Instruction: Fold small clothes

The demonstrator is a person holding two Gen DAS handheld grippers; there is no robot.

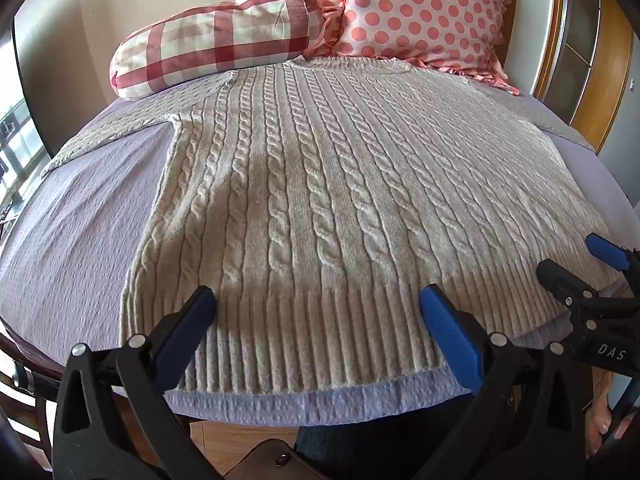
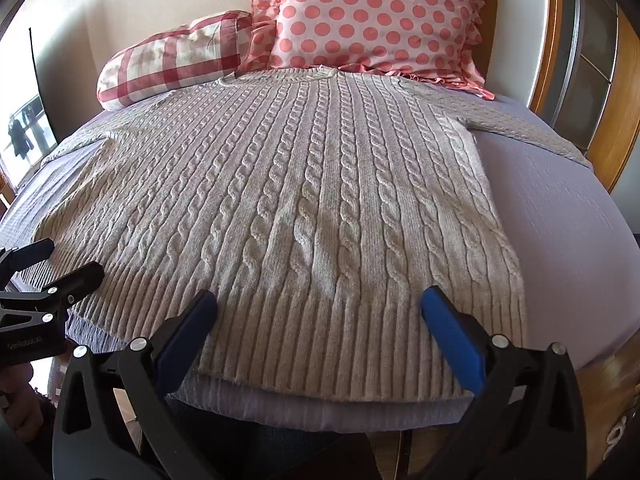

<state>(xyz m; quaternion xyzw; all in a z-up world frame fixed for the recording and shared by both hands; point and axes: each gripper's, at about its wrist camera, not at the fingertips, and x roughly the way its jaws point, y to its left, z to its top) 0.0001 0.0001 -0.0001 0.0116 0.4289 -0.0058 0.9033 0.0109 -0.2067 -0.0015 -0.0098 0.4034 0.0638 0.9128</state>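
Both grippers, left gripper [image 1: 318, 300] and right gripper [image 2: 318, 304], hover with jaws spread wide over the ribbed hem of a cream cable-knit sweater [image 1: 320, 184] lying flat on the lilac bed [image 1: 80, 240], neckline toward a dotted pillow [image 1: 420, 8] and checked bolster [image 1: 212, 44].

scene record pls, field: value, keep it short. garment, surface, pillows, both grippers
garment: cream cable-knit sweater, spread flat, hem nearest the cameras, sleeves out to both sides
surface: lilac bed cover
pillows: checked red-and-cream bolster and pink polka-dot cushion, both at the neckline end
left gripper: open, over the hem, holding nothing
right gripper: open, over the hem, holding nothing
fold state: no fold made yet
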